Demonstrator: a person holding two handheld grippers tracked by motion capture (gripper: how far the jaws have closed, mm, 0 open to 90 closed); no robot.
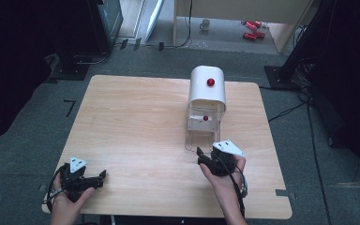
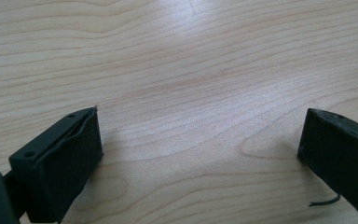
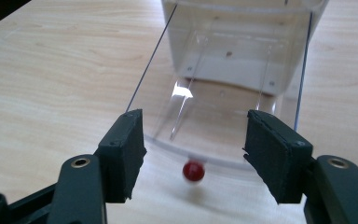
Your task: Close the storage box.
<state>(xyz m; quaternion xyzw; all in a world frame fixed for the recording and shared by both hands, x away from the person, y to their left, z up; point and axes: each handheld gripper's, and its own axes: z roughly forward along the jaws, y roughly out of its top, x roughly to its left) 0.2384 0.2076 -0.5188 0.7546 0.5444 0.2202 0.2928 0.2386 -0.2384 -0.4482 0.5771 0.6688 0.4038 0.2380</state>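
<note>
Worktop: a pale wood-grain worktop (image 1: 136,122) with rounded corners stood on grey carpet.
Box: a white, round-topped box with a clear plastic front section (image 1: 206,110) sat right of the worktop's middle, its clear part towards the person. A small red round knob (image 1: 210,82) showed on the white top, and a second red spot (image 1: 206,118) on the panel behind the clear front.
Right claw: the right claw (image 1: 200,154), held in the person's right hand (image 1: 222,176), lay just in front of the box's clear end. In the right gripper view its jaws stood wide apart (image 3: 193,149), holding nothing, with the curved clear lip of the box between them.
Red ball: a small red ball (image 3: 193,171), somewhat blurred, showed low between the right jaws, at the clear lip; whether it touched the plastic could not be told.
Left claw: the left claw (image 1: 101,177), in the left hand (image 1: 68,199), rested near the worktop's near-left corner, well apart from the box. Its jaws were spread wide (image 2: 200,135) over bare wood, gripping nothing.
</note>
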